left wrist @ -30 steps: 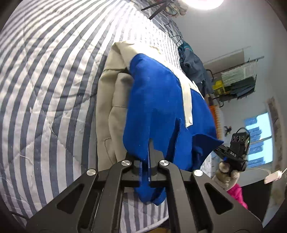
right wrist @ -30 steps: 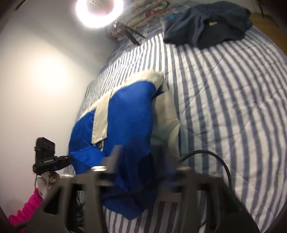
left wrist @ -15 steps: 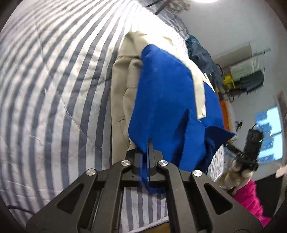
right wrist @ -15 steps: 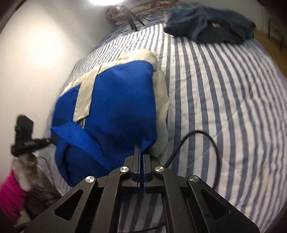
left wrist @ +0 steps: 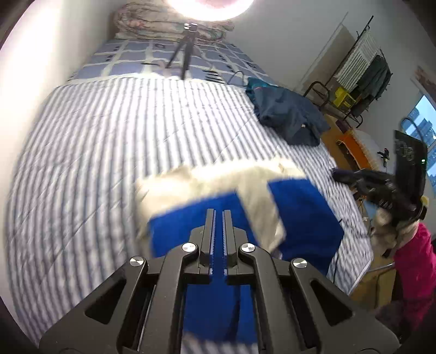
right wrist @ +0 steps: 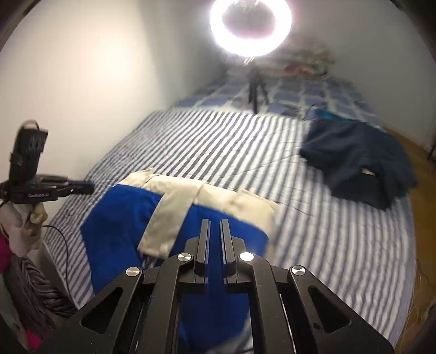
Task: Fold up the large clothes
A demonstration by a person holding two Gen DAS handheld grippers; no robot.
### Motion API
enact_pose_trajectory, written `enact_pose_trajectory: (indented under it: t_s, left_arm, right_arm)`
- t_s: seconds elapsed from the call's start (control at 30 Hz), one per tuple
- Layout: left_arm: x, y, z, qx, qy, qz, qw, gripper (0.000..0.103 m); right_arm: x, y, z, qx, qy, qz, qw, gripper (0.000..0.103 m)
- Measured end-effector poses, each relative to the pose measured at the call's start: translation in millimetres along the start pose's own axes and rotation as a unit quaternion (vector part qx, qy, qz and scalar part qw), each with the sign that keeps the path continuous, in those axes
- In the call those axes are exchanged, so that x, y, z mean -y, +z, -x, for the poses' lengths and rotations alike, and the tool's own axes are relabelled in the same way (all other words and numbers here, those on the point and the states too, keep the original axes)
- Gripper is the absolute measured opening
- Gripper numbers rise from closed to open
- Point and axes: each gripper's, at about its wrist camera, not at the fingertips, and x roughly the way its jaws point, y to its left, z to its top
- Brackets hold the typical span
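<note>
A blue and cream garment (left wrist: 302,217) lies folded flat on the striped bed (left wrist: 109,152), with a cream strip across the blue. My left gripper (left wrist: 218,211) hovers above its blue panel, shut, with no cloth in its jaws. Seen from the right wrist, the left gripper (right wrist: 91,188) ends just off the garment's (right wrist: 122,217) left corner, apart from it. My right gripper (right wrist: 215,221) hangs over the near blue edge; its jaws are starting to open from a narrow slit, with nothing between them. From the left wrist the right gripper (left wrist: 336,172) sits clear of the right corner.
A dark blue garment (right wrist: 357,166) is heaped at the far right of the bed. A ring light on a tripod (left wrist: 185,51) stands near the head, by a folded quilt (left wrist: 152,24). A wall runs along the left; wooden floor (right wrist: 419,174) and a drying rack (left wrist: 362,54) lie right.
Both grippers held the blue hem half a second ago. They have let it go, risen and rolled upright. The garment now rests flat on the bed.
</note>
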Motion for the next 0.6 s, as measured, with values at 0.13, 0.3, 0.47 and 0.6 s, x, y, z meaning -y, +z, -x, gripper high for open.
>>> enact_pose_trajectory:
  t_s: [0.13,0.3,0.47,0.6]
  left_arm:
    - [9,31,-41,-0.025,-0.004,-0.018,0.9995,0.000]
    - [10,36,-80,-0.066,-0.004,-0.038,0.9971,0.000]
    - [-18,6,-105,-0.099,-0.004,-0.033,0.9946,0.002]
    - [-33,-12,-117,-0.084,-0.017,-0.014,0.9962,0.002]
  right_arm:
    - [-3,28,-48,-0.031,0.023,0.010,0.999,0.005]
    - [0,27,-92,-0.081,0.041,0.023,0.996,0.005]
    - [8,-4,-109,-0.115,0.067,0.030,0.991,0.005]
    - [25,-25,-126,-0.109,0.090,-0.026,0.990,0.000]
